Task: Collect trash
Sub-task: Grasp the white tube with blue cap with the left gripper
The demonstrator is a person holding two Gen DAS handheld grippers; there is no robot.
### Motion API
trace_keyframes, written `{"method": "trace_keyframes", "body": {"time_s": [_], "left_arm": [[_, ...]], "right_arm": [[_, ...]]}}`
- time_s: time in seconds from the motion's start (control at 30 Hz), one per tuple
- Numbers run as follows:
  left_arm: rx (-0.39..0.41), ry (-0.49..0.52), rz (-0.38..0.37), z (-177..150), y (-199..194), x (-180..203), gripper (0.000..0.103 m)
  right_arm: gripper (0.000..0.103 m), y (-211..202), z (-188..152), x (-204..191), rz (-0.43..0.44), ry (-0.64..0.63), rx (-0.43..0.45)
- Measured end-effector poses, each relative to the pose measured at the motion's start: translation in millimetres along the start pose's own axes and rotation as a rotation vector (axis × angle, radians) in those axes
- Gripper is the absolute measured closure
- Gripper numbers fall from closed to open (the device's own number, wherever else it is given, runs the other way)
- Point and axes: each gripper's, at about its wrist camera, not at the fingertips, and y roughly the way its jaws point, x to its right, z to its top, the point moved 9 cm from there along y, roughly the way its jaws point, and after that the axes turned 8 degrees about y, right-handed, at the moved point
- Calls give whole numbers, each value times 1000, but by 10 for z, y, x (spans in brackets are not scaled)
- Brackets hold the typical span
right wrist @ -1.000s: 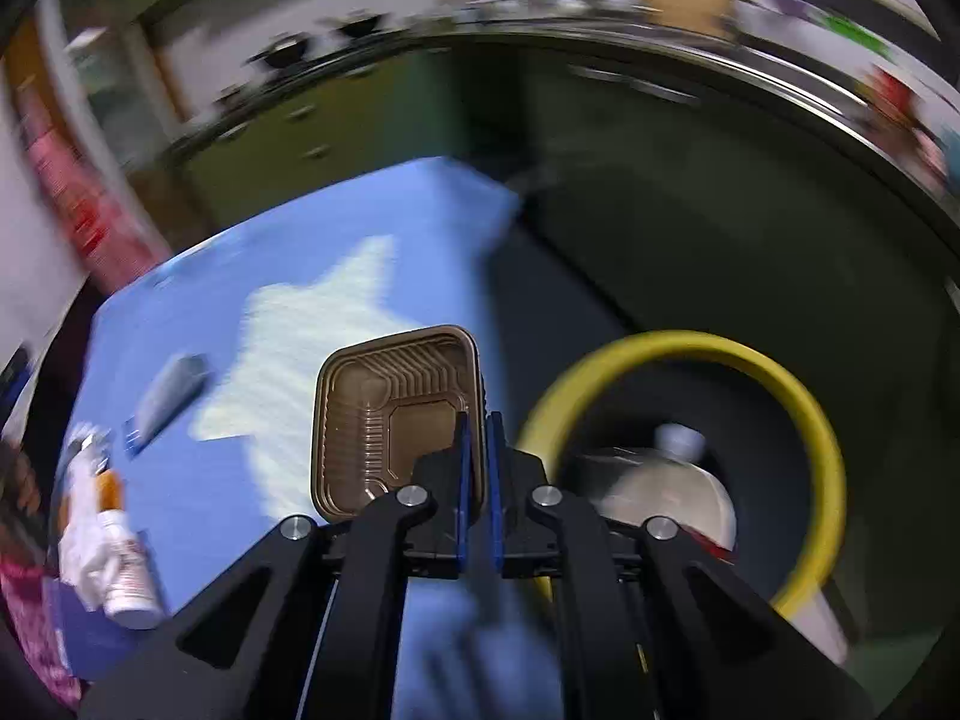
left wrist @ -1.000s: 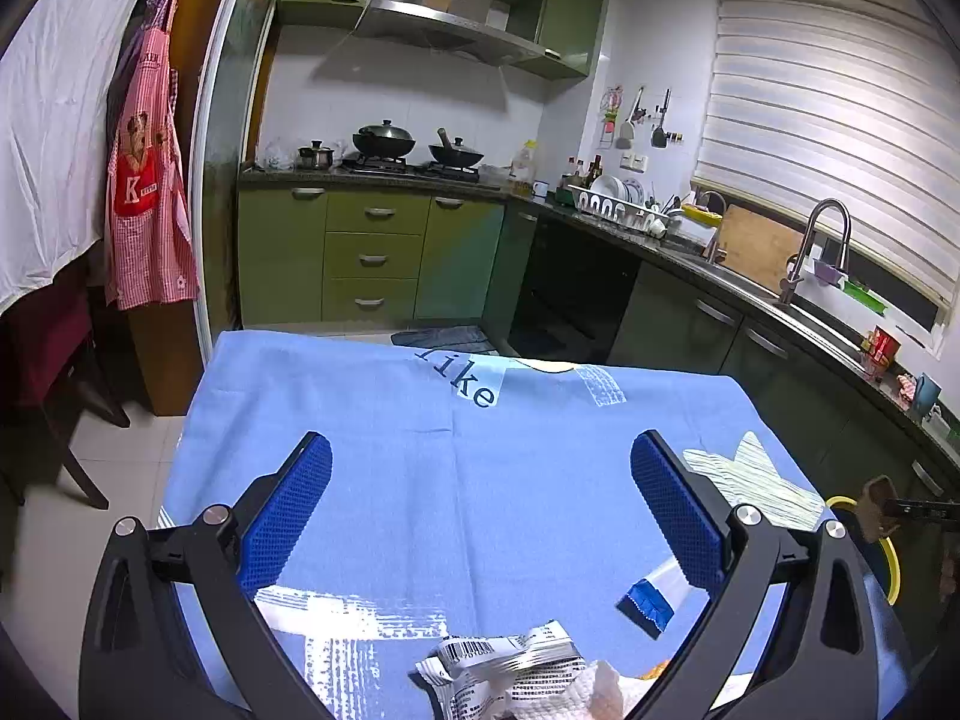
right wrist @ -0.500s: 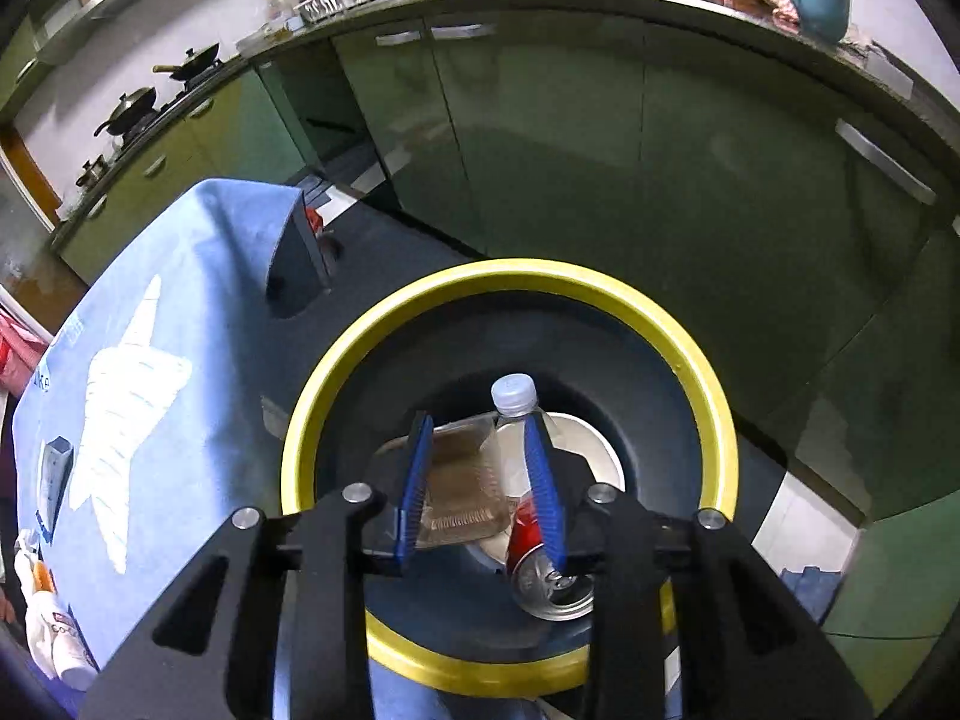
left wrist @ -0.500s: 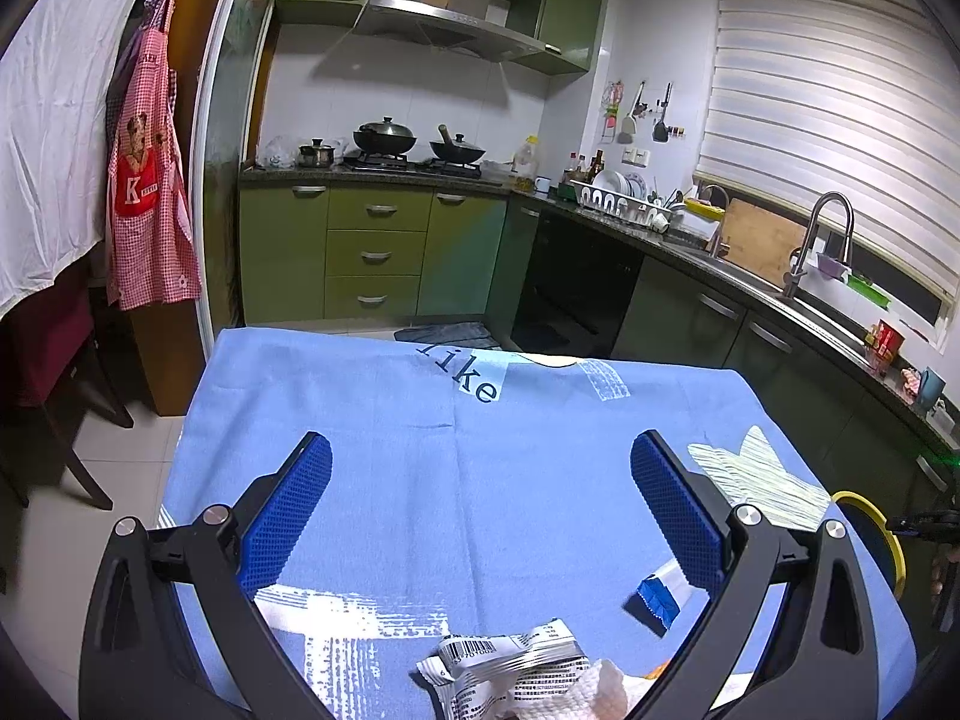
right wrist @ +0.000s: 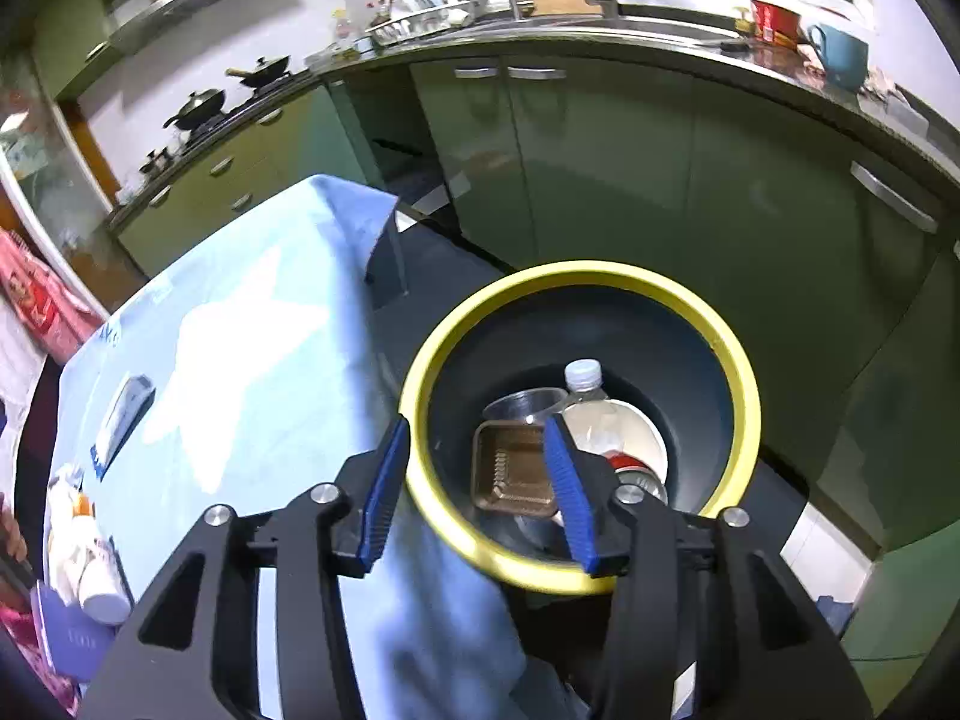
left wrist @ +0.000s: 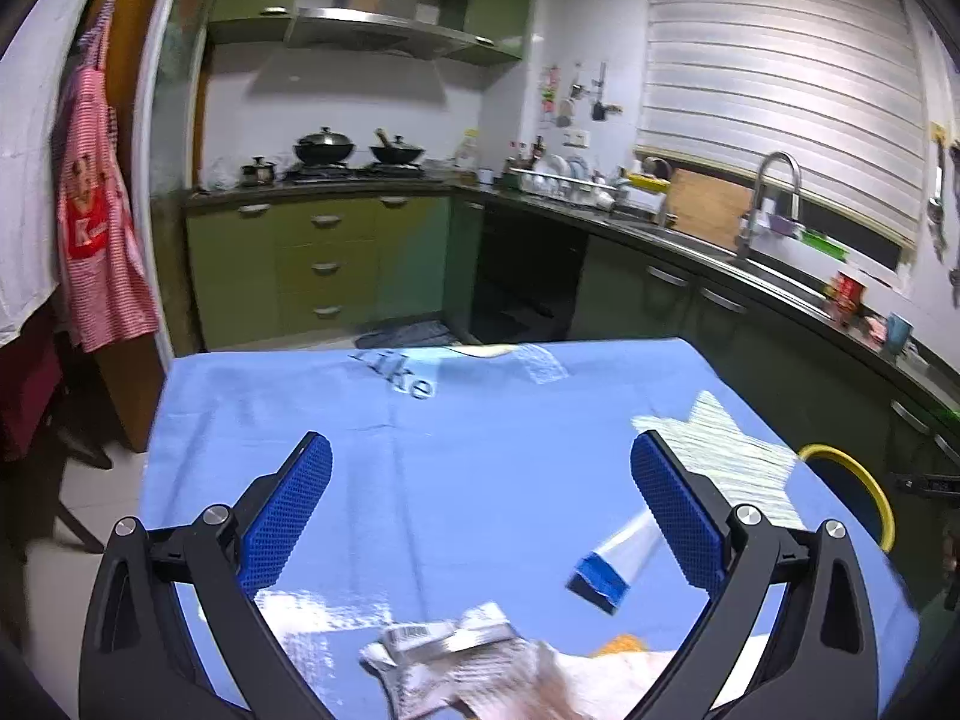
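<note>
Meanwhile, everything is placed against the yellow-rimmed bin (right wrist: 729, 360), which stands on the floor just beside the right edge of the blue tablecloth (left wrist: 480, 480). Well to the left of the bin, the left gripper (left wrist: 480, 516) is held above the cloth with its jaws spread wide and nothing between them; crumpled wrappers (left wrist: 456, 654) are seen on the cloth just below it, and a blue-ended packet (left wrist: 606, 570) lies nearer the bin. Over the bin's near rim, the right gripper (right wrist: 480, 486) is seen with jaws that have just been opening; nothing is clamped by its pads. Inside the bin, the brown plastic tray (right wrist: 510, 468) lies free at the bottom, touching a clear cup (right wrist: 522, 405), with a plastic bottle (right wrist: 591, 396) and a red can (right wrist: 636, 468) to its right
</note>
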Motion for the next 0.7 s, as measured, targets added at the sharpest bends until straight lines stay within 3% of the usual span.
{"method": "trace_keyframes", "body": {"time_s": [0.13,0.23,0.33,0.4,0.53,0.7], "left_arm": [[-10,13,-101,21,-163,248,5],[-35,79,-153,19,-286,503,5],[-148,178,-219,-42,-224,801,5],[-257,261,-282,-75,-65,1015,5],[-402,447,-336,-129,336,1285,5],[-578,519,-424,-406,886,1459,7]], "right_arm": [[58,-81,-91,-52,14,-18,-1],[58,-70,-120,-53,19,-20,-11],[58,-42,-143,-69,26,-20,-22],[58,-47,-167,-101,42,-21,-24],[57,-90,-201,-126,65,-25,-21],[54,-180,-223,-59,71,-19,-12]]}}
